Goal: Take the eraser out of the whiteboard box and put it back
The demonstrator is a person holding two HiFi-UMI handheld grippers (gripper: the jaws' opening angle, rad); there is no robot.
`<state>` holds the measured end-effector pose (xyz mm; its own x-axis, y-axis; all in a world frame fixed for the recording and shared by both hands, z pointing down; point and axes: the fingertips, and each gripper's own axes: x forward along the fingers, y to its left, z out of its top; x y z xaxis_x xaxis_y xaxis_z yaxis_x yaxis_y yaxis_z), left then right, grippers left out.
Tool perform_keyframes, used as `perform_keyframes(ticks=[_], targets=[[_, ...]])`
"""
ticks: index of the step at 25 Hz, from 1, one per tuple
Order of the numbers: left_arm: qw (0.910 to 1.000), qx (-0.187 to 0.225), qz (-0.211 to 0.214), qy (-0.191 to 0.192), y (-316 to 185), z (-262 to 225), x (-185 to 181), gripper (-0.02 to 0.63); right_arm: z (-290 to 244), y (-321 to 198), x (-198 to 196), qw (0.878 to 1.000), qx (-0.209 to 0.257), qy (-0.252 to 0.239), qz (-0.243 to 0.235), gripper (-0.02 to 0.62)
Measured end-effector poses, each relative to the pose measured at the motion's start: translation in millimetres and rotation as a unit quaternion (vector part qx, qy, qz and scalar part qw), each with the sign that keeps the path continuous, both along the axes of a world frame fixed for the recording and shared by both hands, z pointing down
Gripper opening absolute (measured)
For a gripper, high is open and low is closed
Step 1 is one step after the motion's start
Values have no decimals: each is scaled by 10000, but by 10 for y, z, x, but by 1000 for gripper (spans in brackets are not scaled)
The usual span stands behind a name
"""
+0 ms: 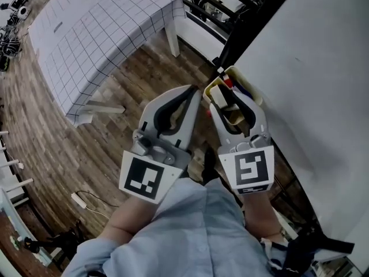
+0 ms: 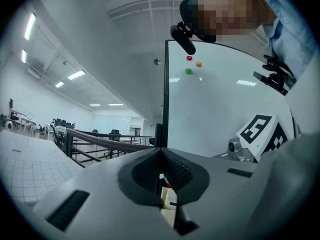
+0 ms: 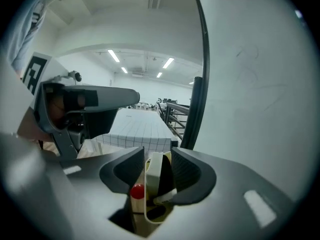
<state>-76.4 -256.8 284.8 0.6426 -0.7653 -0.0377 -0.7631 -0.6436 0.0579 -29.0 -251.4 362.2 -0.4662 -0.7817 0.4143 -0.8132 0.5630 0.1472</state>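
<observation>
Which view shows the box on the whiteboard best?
The head view: it looks down into the box, showing most of its rim and contents, at the whiteboard edge. The right gripper view shows only its near end between the jaws; the left gripper view only a sliver.

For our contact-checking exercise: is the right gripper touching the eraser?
Cannot tell. In the right gripper view the right gripper stands open around the eraser, whose sides lie so close to both jaws that neither gap nor contact shows plainly.

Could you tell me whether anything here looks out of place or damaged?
Nothing much stands out. The eraser stands upright in the whiteboard box beside a red-capped marker; only a white power strip lies loose on the floor.
</observation>
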Motion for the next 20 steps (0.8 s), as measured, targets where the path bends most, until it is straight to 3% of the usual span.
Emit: perform_keyframes(ticks=[3,6,15,20], targets=[[9999,-78,124,41,-71,82,6,-2,32,-10,-31,9997,-77,206,84,155],[9996,-148,243,75,-133,130,16,-2,-110,8,-53,9999,-73,-70,101,157],[9979,-212,594,130,-246,164,40,-2,-154,88,-328,9993,-175,-231,221,162],[9969,-204,752,130,-268,166,43,-2,115,19,-208,9963,-481,-11,710,162]])
